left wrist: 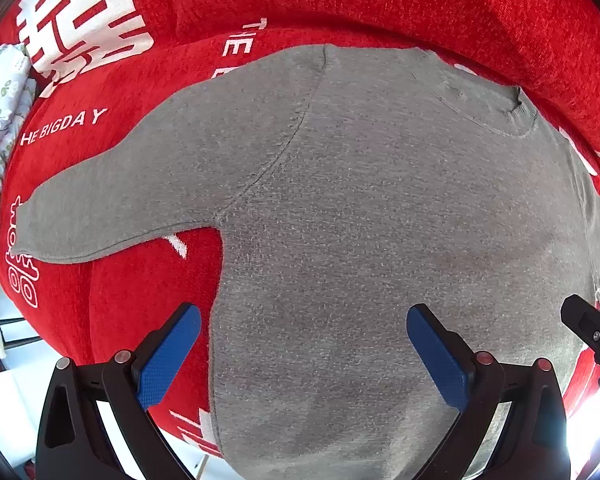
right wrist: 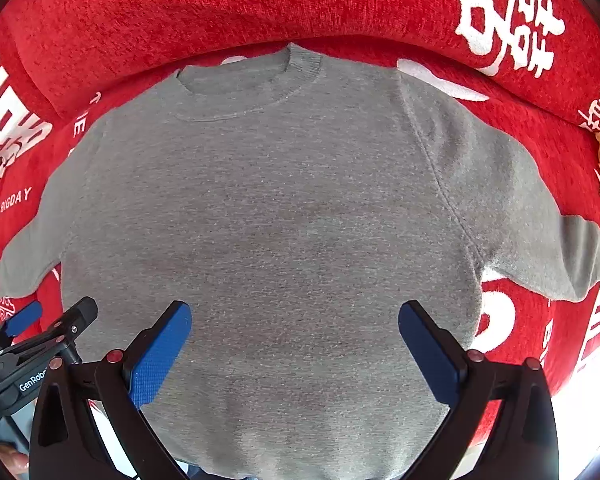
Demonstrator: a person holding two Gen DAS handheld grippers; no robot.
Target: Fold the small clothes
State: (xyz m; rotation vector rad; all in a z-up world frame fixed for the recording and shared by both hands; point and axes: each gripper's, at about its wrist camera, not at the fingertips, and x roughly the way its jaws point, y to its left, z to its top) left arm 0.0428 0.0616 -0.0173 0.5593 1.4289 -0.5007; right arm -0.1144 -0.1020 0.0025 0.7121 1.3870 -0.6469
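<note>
Sweater (right wrist: 268,216) looks soft and limp on red cover (right wrist: 220,4), so both released grippers, left gripper (left wrist: 304,344) and right gripper (right wrist: 296,340), should probably pinch its sleeves.

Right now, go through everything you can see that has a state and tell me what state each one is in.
grey sweater: spread flat, unfolded, both sleeves out to the sides, neckline at the far end.
left hand-held gripper: open, holding nothing, over the sweater's left edge.
right hand-held gripper: open, holding nothing, over the sweater's lower body.
red cover: lying spread under the sweater.
floral cloth: bunched at the left edge.
</note>
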